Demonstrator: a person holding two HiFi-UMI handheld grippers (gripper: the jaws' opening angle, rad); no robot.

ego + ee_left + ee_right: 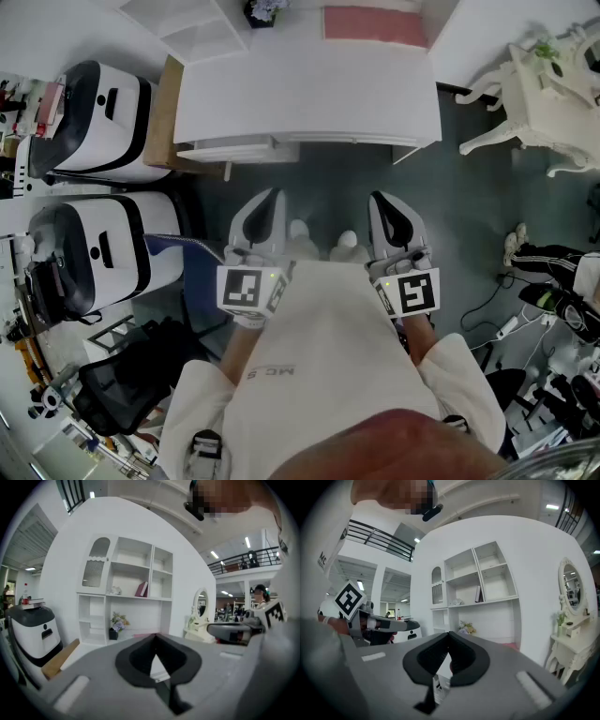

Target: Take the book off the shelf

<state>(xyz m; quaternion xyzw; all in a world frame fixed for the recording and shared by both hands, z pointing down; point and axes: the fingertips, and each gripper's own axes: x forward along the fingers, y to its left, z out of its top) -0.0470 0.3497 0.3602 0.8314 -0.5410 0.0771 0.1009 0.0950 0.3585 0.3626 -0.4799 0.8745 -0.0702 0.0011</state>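
Dark red slim book [142, 589]: not picked up yet, so working from closest to it.

Closest in, the person in the white coat [328, 375] has both claws out front, side by side and well apart. The left gripper [155, 636] has its black pads pinched together at the tips with nothing between them. The right gripper [449, 634] is the same, shut and empty.

Just past the tips there's a strip of bare grey-green floor [347, 178], then the front edge of a white flat-topped platform [309, 94]. So the way straight ahead is open. The left side is tighter: two rounded white-and-black machines [98, 127] and a brown board [167, 112] propped at the platform's left edge. Off to the right is a white dressing table with an oval mirror [572, 620], with cables on the floor nearer the person.

At the back is the white open shelf unit [126, 592] set into the white wall. A small pot of flowers [116, 625] sits low in it. The book is on the middle shelf of the centre column, tilted against the divider on its right. A small pale object sits further left on the same shelf, and there's free space above the book.
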